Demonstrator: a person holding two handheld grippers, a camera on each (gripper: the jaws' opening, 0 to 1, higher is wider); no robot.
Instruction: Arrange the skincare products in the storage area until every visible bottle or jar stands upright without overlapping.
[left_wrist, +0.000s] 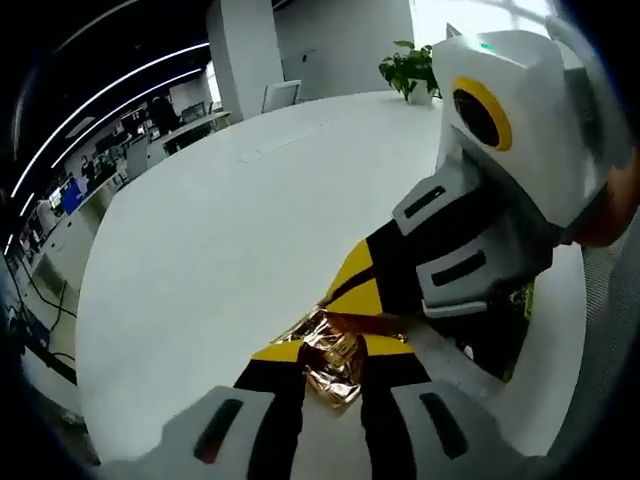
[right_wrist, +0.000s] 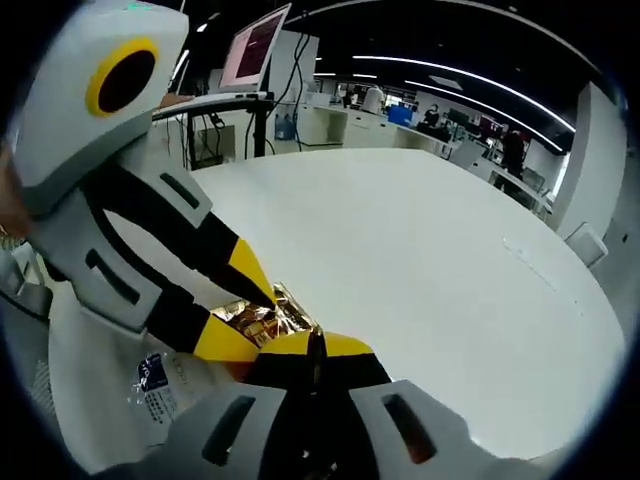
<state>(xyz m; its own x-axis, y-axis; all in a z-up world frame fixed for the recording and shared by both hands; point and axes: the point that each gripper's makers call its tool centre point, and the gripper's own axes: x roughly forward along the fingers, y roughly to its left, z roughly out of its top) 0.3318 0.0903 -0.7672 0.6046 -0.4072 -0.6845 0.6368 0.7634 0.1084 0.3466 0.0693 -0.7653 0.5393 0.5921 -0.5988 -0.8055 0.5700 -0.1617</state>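
Both claws, left (left_wrist: 332, 352) and right (right_wrist: 316, 345), are clamped on a gold foil packet (left_wrist: 335, 358) at six o'clock on the white tabletop (left_wrist: 230, 240).

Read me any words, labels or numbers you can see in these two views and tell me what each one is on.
No text can be read.
Clear packet beside the right gripper: a dark label with small print, too blurred to read.
Monitor on the stand: screen content too small to read.
Gold foil wrapper between the left gripper jaws: no print visible.
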